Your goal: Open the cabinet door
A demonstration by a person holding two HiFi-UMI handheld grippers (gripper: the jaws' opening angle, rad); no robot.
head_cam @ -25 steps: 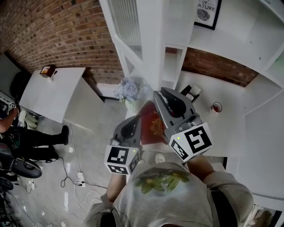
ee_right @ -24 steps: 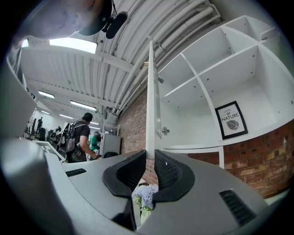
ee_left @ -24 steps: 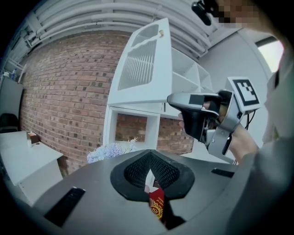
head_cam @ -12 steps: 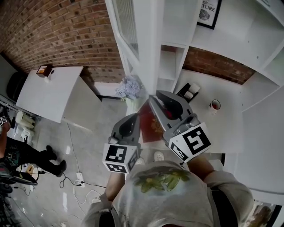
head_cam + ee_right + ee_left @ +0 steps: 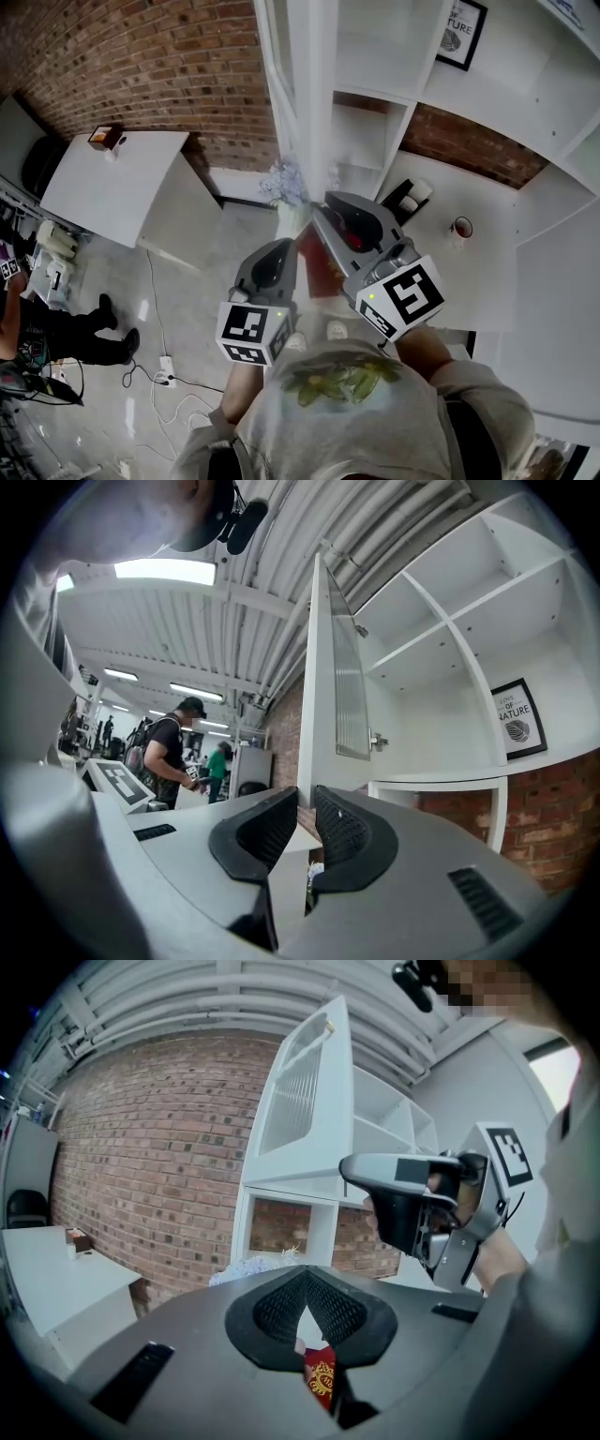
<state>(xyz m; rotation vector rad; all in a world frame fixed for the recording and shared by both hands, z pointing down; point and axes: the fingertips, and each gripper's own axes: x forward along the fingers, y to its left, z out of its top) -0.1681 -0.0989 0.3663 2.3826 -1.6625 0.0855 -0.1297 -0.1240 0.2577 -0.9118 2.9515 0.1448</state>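
The white cabinet door (image 5: 305,94), with its ribbed pane, stands swung out from the open shelves (image 5: 375,56) and shows edge-on in the head view. My right gripper (image 5: 323,202) is shut on the door's lower free edge. In the right gripper view the door (image 5: 328,686) rises from between the black pads (image 5: 342,832). The left gripper (image 5: 281,248) hangs just left of it, shut, touching nothing. In the left gripper view its pads (image 5: 281,1307) meet at the tips, and the door (image 5: 305,1091) and the right gripper (image 5: 412,1204) lie beyond.
Below the door stand a bunch of pale flowers (image 5: 289,183) and a red box (image 5: 319,267). A white counter (image 5: 441,272) carries a cup (image 5: 458,228). A white table (image 5: 112,187) stands at the left, with a person (image 5: 37,328) and floor cables (image 5: 164,375).
The door has swung further out with the right gripper on its edge, baring more of the shelves. The left gripper has drifted along beside it. The person at the left has shifted.
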